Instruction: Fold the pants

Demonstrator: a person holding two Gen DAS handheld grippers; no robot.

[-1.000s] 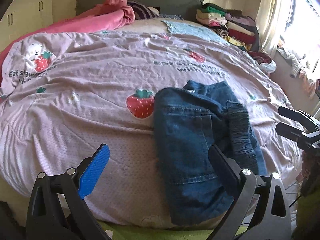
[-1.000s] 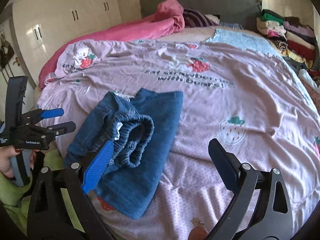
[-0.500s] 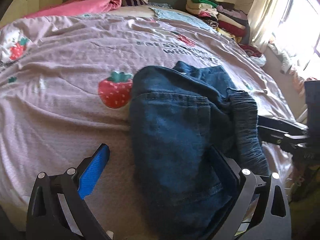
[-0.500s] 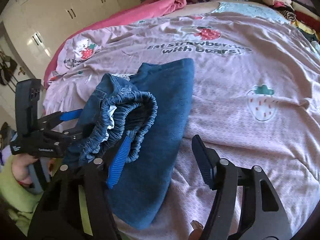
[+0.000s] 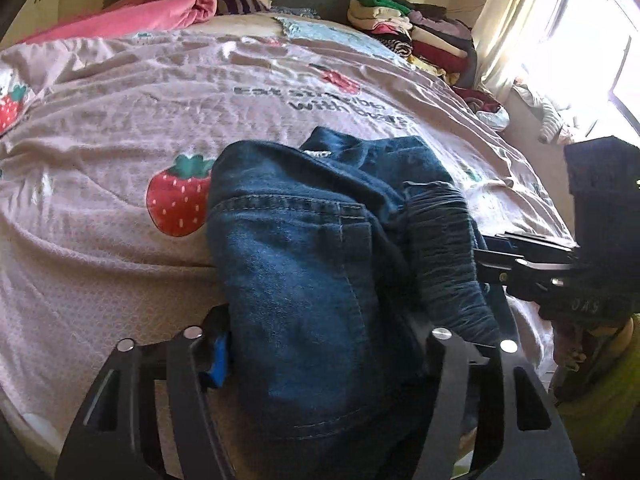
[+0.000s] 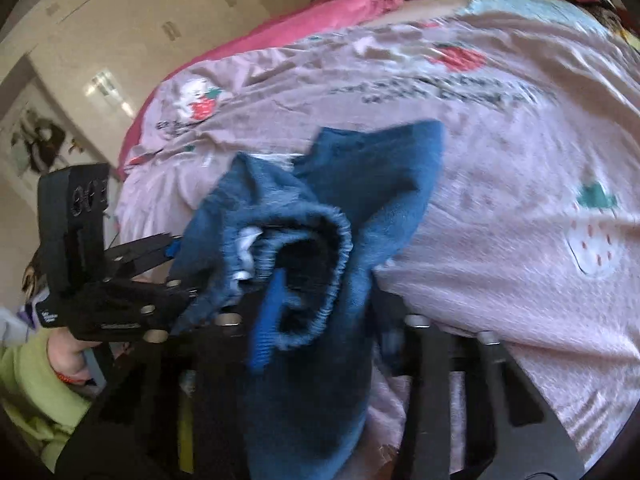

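The folded blue denim pants (image 5: 320, 280) lie bunched at the near edge of the bed, elastic waistband on the right. My left gripper (image 5: 320, 352) is shut on the pants' near left part; its blue pad presses the cloth. In the right wrist view the pants (image 6: 320, 240) rise off the cover, waistband opening facing the camera. My right gripper (image 6: 324, 320) is shut on the waistband side. Each gripper shows in the other's view, the right one (image 5: 500, 256) and the left one (image 6: 160, 264), both clamped on the denim.
The bed has a pink quilt (image 5: 120, 120) printed with strawberries and text. A pink blanket (image 5: 160, 4) lies at the head. Folded clothes (image 5: 420, 32) are stacked at the far right by the window. White wardrobes (image 6: 120, 40) stand left of the bed.
Both grippers moved forward onto the pants and closed on them. The pants bunched up and lifted from the cover at the near edge.
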